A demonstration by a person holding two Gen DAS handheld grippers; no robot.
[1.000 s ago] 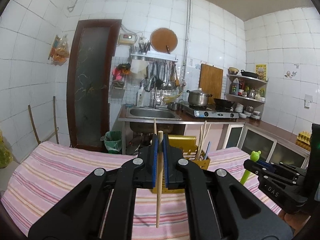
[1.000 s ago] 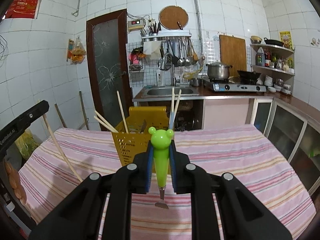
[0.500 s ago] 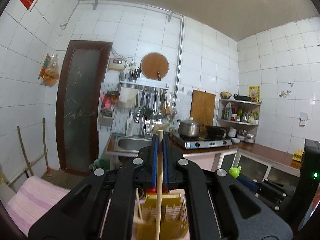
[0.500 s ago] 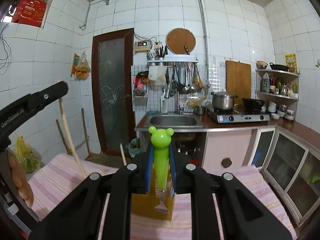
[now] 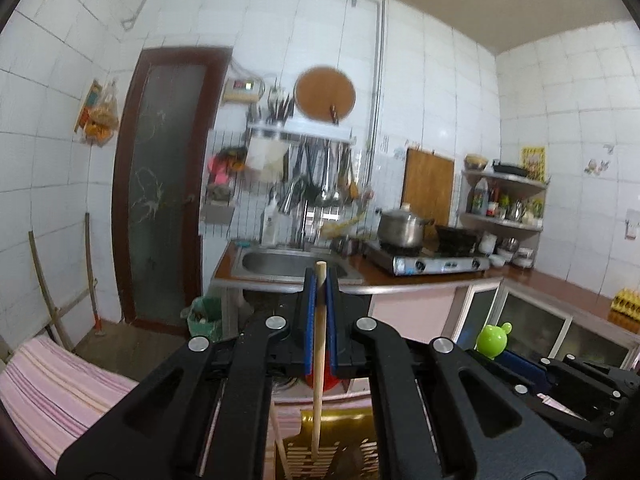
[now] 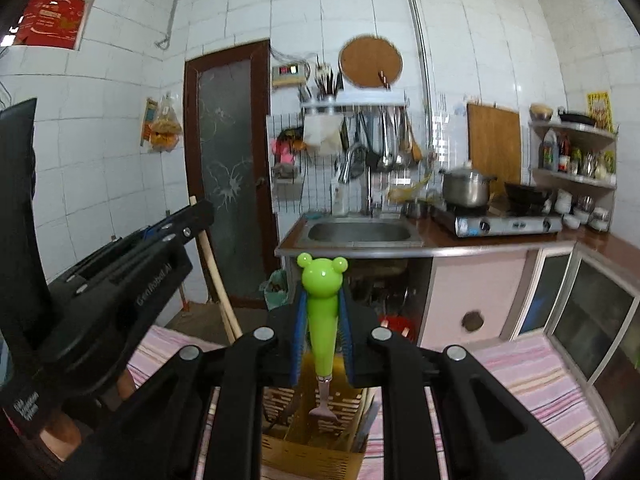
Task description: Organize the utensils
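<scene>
Left gripper (image 5: 319, 300) jaws clamped on upright wooden chopstick (image 5: 318, 364), its lower end over yellow holder (image 5: 352, 440) at bottom edge. Right gripper (image 5: 516, 364) at lower right grips green frog-headed utensil (image 5: 493, 336). Pink striped cloth (image 5: 52, 392) at left.

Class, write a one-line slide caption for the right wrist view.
Right gripper holds a green frog-handled fork above the yellow utensil holder.
</scene>
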